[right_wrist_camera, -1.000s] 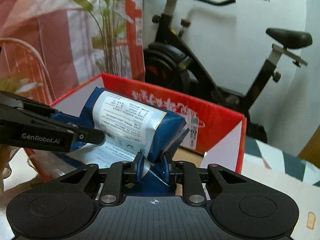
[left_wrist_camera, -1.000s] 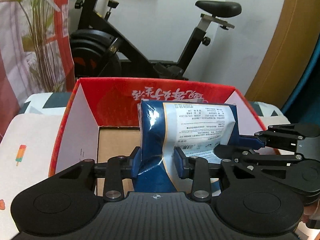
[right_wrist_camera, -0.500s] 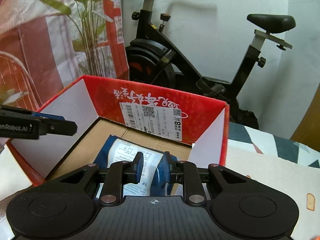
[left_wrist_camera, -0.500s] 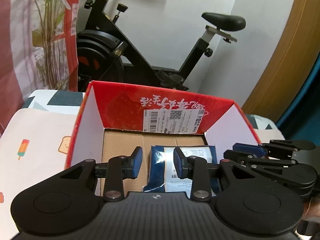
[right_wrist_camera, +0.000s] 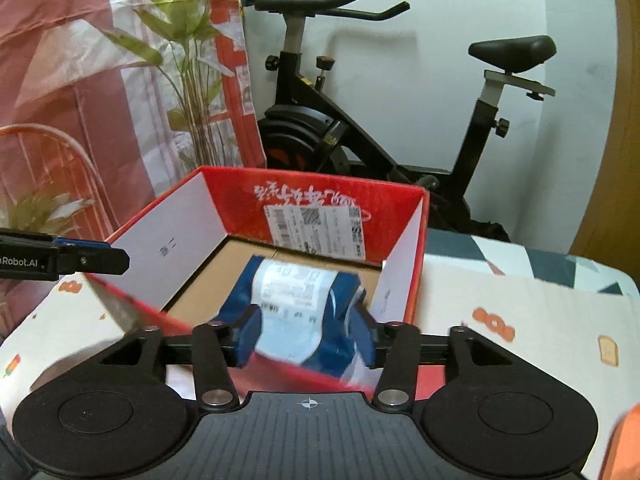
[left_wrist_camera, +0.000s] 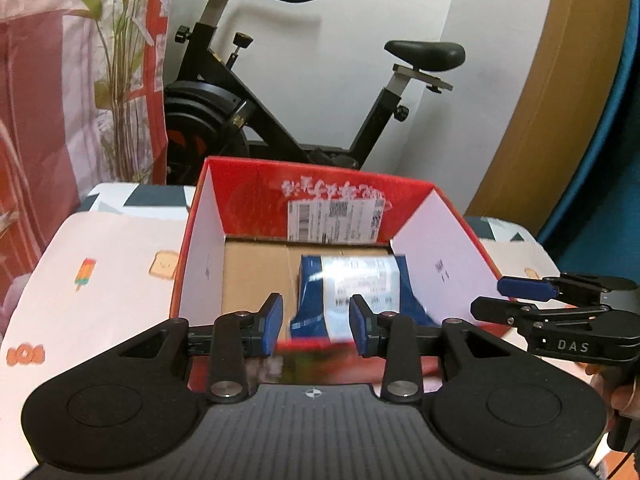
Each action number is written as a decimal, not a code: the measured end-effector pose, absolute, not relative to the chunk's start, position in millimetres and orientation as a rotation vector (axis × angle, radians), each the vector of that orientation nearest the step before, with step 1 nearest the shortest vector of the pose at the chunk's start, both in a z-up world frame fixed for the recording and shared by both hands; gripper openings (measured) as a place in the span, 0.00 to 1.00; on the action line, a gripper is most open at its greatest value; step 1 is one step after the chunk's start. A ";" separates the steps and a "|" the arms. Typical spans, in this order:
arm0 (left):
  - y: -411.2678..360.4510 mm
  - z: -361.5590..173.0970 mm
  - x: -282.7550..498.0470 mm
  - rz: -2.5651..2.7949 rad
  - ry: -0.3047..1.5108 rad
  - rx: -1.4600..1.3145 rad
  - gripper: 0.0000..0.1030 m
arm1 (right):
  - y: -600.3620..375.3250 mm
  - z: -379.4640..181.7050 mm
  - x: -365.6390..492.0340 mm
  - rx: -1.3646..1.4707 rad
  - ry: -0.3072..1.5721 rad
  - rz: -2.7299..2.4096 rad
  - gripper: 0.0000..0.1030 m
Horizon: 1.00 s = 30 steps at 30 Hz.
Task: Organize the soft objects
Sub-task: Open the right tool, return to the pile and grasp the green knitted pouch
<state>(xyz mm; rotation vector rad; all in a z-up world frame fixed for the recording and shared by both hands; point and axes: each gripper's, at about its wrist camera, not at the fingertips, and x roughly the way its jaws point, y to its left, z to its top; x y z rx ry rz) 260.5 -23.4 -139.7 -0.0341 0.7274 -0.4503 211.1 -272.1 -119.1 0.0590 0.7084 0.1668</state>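
A soft blue and white pack [left_wrist_camera: 352, 288] lies on the brown floor of the red cardboard box [left_wrist_camera: 248, 204], toward its right side. It also shows in the right wrist view [right_wrist_camera: 296, 300] inside the box [right_wrist_camera: 224, 188]. My left gripper [left_wrist_camera: 316, 322] is open and empty, just outside the box's near wall. My right gripper [right_wrist_camera: 306, 336] is open and empty, held above the near wall with the pack seen between its fingers. The right gripper shows at the right in the left wrist view [left_wrist_camera: 520, 296]; the left gripper's tip shows at the left in the right wrist view [right_wrist_camera: 92, 258].
The box stands on a white cloth [left_wrist_camera: 100, 280] printed with toast and ice-lolly shapes. A black exercise bike [left_wrist_camera: 288, 120] stands behind the box against a white wall. A leafy plant [right_wrist_camera: 180, 60] and red-and-pink fabric are at the back left.
Both grippers let go of the pack, which now lies in the box. Both have opened and pulled back and up, away from the box.
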 end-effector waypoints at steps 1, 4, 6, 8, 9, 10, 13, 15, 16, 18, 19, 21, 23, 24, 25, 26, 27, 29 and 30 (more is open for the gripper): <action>-22.4 -140.2 255.1 -0.450 0.730 -0.032 0.43 | -271.3 -121.1 204.7 0.059 0.710 0.167 0.51; -20.0 -143.8 242.2 -0.448 0.741 -0.019 0.47 | -268.8 -125.5 186.8 0.052 0.697 0.158 0.52; -17.5 -146.3 234.8 -0.440 0.742 -0.008 0.48 | -265.7 -124.1 174.9 0.028 0.673 0.145 0.58; -13.4 -147.4 227.1 -0.433 0.744 -0.015 0.50 | -266.7 -120.8 162.5 0.036 0.644 0.150 0.59; -11.6 -147.4 223.0 -0.434 0.741 -0.021 0.51 | -267.0 -118.7 155.6 0.036 0.626 0.148 0.59; -10.0 -147.3 218.2 -0.438 0.735 -0.024 0.52 | -267.3 -116.6 148.8 0.037 0.610 0.141 0.59; -6.3 -144.1 200.0 -0.428 0.692 -0.027 0.58 | -269.4 -112.0 125.2 0.061 0.562 0.139 0.61; -4.1 -142.7 185.8 -0.421 0.658 -0.028 0.59 | -271.0 -111.9 109.2 0.076 0.540 0.136 0.62; -2.1 -142.5 178.0 -0.411 0.641 -0.029 0.59 | -271.2 -112.4 100.9 0.081 0.532 0.133 0.62; -1.6 -142.5 163.7 -0.395 0.625 -0.035 0.59 | -269.5 -114.5 84.0 0.081 0.515 0.131 0.63; -0.1 -143.6 155.5 -0.388 0.616 -0.044 0.59 | -267.8 -115.4 77.3 0.076 0.511 0.131 0.63; 0.8 -146.2 140.9 -0.386 0.610 -0.060 0.59 | -264.7 -119.5 62.9 0.060 0.505 0.134 0.64; 0.3 -150.7 127.4 -0.385 0.613 -0.069 0.59 | -260.9 -125.8 51.0 0.045 0.512 0.133 0.64; -0.3 -153.0 122.1 -0.383 0.618 -0.066 0.59 | -259.4 -130.0 45.7 0.039 0.523 0.128 0.64; -1.6 -154.8 116.6 -0.377 0.624 -0.061 0.59 | -257.6 -133.9 41.1 0.039 0.532 0.124 0.64; -1.4 -156.8 111.3 -0.369 0.629 -0.060 0.59 | -257.4 -137.9 35.7 0.046 0.542 0.124 0.64; -0.7 -159.2 105.8 -0.365 0.632 -0.062 0.59 | -257.6 -142.8 30.1 0.058 0.553 0.129 0.64; -0.2 -165.2 97.7 -0.369 0.641 -0.064 0.59 | -257.1 -152.6 20.7 0.067 0.580 0.133 0.64; 0.1 -169.3 94.3 -0.371 0.651 -0.062 0.59 | -256.5 -157.1 17.2 0.066 0.591 0.132 0.64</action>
